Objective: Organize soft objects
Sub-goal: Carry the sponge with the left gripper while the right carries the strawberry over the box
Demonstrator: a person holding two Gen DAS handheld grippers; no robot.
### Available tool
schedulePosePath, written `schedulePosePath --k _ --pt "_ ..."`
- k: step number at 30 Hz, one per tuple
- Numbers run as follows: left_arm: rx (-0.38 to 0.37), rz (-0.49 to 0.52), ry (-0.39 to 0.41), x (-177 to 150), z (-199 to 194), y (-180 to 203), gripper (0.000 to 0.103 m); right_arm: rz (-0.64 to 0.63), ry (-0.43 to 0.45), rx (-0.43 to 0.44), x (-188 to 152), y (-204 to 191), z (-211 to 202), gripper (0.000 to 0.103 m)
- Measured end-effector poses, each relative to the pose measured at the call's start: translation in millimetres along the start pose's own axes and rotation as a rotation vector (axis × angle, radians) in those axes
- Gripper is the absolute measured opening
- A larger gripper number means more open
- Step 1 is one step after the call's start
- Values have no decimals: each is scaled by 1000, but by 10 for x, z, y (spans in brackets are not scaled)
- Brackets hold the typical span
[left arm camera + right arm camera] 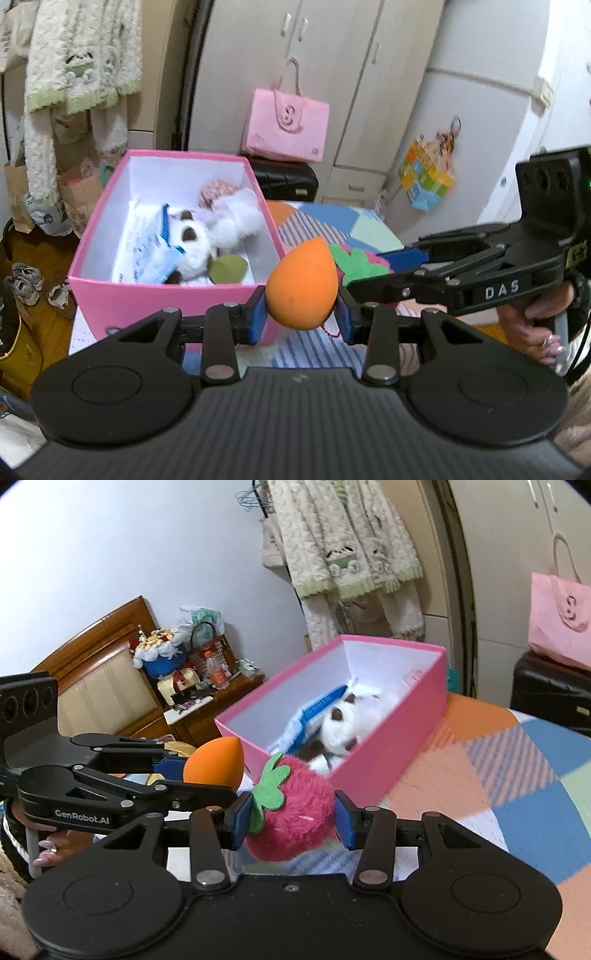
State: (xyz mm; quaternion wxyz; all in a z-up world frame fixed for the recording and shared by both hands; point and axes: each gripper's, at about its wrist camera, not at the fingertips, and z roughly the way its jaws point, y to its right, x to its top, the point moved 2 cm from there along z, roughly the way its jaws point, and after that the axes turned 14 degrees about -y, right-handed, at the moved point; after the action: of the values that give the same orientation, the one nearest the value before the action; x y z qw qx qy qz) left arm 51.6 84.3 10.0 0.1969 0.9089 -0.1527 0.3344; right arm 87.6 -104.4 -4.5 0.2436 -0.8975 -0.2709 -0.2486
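left gripper (301, 308) pinching orange sponge (302, 282) | right gripper (291, 821) squeezing plush strawberry (291, 808) | pink box (388, 753) just ahead, probably the drop spot

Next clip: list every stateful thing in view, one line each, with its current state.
Left gripper: shut on the orange egg-shaped sponge, held off the bed.
Right gripper: shut on the fuzzy red plush strawberry, held off the bed.
Pink rectangular cardboard box: open, no lid on, partly filled.
White-and-brown plush toy: lying inside the box.
Pink tote bag: upright on the black case.
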Motion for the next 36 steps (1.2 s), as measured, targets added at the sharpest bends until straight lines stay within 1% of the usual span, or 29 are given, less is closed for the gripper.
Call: schedulePosePath --k 2,5,8,13,18,21,23,25,27,30,32,36 --pt "1 -35 37 35 -11 -102 37 -8 7 5 96 -23 46 52" --pt "29 -55 67 87 5 -219 37 -12 12 -3 204 -26 118 52" --pt "53 -68 74 165 34 -333 37 -29 25 -20 333 -7 177 52" --pt "91 -77 89 382 130 -523 37 -49 39 -26 566 40 285 52" --pt "175 -92 130 584 318 -714 38 -68 79 -38 828 152 413 52" --pt "224 -99 143 758 455 -847 38 -73 75 -61 1003 216 555 52" --pt "236 -105 129 892 540 -938 38 -76 41 -74 1134 259 691 52" --pt "231 -108 107 1032 619 -1027 38 -84 6 -101 1278 304 824 52" --pt "229 -114 78 1172 723 -1103 38 -91 -6 -110 1399 359 911 52" --pt "237 -113 13 1331 911 -1166 37 -90 -16 -127 1554 477 1041 52" --pt "264 -104 -14 1411 1026 -1214 37 -70 -31 -120 1631 593 1134 52" --pt "255 -122 -69 1507 1221 -1330 37 -29 -49 -95 1727 837 1287 52"
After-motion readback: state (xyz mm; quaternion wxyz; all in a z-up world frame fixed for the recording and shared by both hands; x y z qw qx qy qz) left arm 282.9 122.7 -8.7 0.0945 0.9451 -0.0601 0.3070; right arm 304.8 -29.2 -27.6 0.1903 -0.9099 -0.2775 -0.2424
